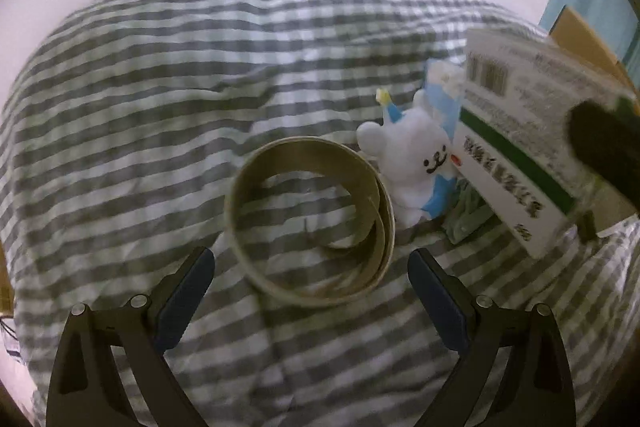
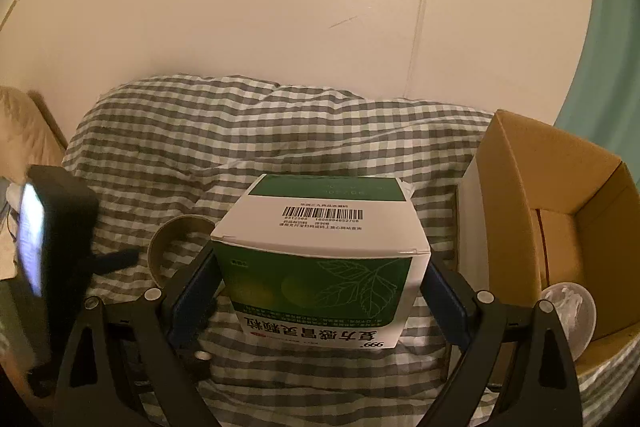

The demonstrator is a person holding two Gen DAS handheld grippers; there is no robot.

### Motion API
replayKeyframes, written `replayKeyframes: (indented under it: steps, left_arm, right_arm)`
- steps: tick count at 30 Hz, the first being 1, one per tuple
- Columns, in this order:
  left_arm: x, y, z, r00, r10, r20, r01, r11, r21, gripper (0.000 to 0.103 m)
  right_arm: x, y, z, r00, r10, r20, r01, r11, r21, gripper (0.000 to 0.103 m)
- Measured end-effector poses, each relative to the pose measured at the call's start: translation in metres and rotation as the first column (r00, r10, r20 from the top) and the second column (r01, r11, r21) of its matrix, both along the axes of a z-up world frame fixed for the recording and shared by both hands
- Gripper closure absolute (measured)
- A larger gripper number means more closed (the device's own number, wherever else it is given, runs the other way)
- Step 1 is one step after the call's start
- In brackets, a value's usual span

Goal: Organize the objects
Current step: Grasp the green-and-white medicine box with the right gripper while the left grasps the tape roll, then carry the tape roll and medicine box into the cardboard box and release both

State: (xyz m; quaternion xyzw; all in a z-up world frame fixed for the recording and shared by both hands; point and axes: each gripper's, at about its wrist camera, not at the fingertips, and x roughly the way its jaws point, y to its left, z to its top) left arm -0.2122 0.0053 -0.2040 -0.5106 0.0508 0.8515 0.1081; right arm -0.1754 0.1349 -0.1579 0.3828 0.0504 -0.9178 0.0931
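Note:
My right gripper [image 2: 320, 291] is shut on a green and white medicine box [image 2: 320, 251] and holds it above the checked bedding. The box also shows in the left wrist view [image 1: 520, 131], raised at the right. My left gripper [image 1: 310, 279] is open and empty, just short of a tan tape roll [image 1: 308, 219] that lies on the bedding. The roll shows in the right wrist view [image 2: 176, 243], left of the box. A white plush bear [image 1: 412, 155] sits right behind the roll, against a blue and white packet [image 1: 442, 95].
An open cardboard box [image 2: 560, 211] stands at the right on the bed, with a clear plastic lid [image 2: 568, 311] at its front. The grey checked duvet [image 1: 160, 107] is rumpled. A white wall is behind. The left gripper's body [image 2: 52, 247] is at the left.

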Motion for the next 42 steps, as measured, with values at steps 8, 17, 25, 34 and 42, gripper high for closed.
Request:
replayKeyframes:
  steps: [8, 17, 25, 34, 42]
  left_arm:
    - [-0.011, -0.003, -0.002, 1.000, -0.003, 0.015, 0.002, 0.998, 0.069, 0.008]
    - [0.020, -0.019, 0.037, 1.000, 0.020, -0.006, -0.019, 0.995, 0.095, 0.019]
    - [0.077, -0.016, 0.135, 0.990, 0.034, -0.137, -0.024, 0.997, 0.076, 0.019]
    - [0.138, 0.011, 0.245, 0.952, 0.035, -0.305, 0.000, 0.993, 0.114, 0.019]
    - [0.149, 0.089, 0.279, 0.912, -0.029, -0.408, 0.080, 0.991, 0.109, 0.019]
  right_arm:
    - [0.002, -0.002, 0.003, 1.000, 0.003, -0.005, -0.003, 1.000, 0.004, 0.010]
    - [0.026, 0.005, 0.042, 0.999, 0.021, -0.048, -0.021, 1.000, 0.002, 0.010]
    - [0.075, 0.038, 0.118, 0.986, 0.009, -0.164, -0.013, 1.000, -0.025, 0.010]
    - [0.132, 0.074, 0.210, 0.948, 0.064, -0.312, -0.061, 0.998, 0.018, 0.010]
    - [0.143, 0.113, 0.248, 0.925, 0.120, -0.362, -0.079, 0.989, 0.126, 0.010]
